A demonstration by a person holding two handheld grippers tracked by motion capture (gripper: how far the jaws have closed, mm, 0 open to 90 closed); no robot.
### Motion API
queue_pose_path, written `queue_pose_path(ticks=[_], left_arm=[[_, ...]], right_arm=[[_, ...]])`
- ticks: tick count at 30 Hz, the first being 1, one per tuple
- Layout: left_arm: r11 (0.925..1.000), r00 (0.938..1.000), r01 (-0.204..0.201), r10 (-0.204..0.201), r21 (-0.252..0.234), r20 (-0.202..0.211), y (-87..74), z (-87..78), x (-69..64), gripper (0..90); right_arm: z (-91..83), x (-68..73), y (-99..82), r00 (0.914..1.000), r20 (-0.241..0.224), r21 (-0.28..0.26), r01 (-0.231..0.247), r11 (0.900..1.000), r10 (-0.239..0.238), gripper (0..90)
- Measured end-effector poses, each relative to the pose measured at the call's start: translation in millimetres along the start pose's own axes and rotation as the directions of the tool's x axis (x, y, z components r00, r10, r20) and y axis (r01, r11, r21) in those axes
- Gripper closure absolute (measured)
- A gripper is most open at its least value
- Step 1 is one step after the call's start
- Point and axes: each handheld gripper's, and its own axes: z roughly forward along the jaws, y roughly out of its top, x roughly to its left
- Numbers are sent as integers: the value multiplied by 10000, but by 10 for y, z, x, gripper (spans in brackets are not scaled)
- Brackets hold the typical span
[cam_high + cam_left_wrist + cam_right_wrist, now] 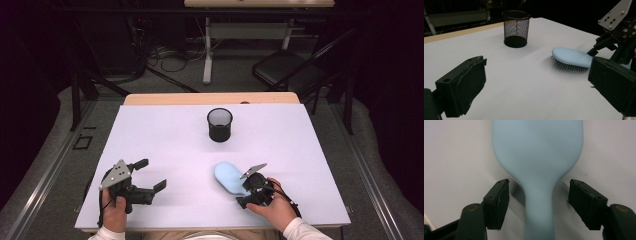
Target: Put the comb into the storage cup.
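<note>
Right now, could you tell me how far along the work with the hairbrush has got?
Early. Done: the right tool is lined up, its jaws either side of the handle of the pale blue plastic hairbrush. In hand: the grip, with gaps at both pads. Left: closing and lifting; the brush lies bristles-down, apart from the black mesh cup. The left tool waits open.

My right tongs (537, 203) have matt black, rough-edged pads. The hairbrush (537, 157) looks smooth, satiny pale-blue plastic. Beyond it, the cup (516, 28) is black wire mesh; the tabletop (529, 82) matt white.
</note>
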Motion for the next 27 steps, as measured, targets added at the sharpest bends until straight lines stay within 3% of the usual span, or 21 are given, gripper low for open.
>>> queue_pose_path(ticks=[7, 27], left_arm=[[10000, 10000, -2, 2, 13, 29, 1, 1, 1, 13], [10000, 10000, -11, 11, 20, 16, 0, 1, 0, 13]], right_arm=[[-14, 2, 5, 9999, 72, 51, 122, 9999, -122, 437], [-38, -14, 11, 9999, 62, 235, 133, 9996, -135, 549]])
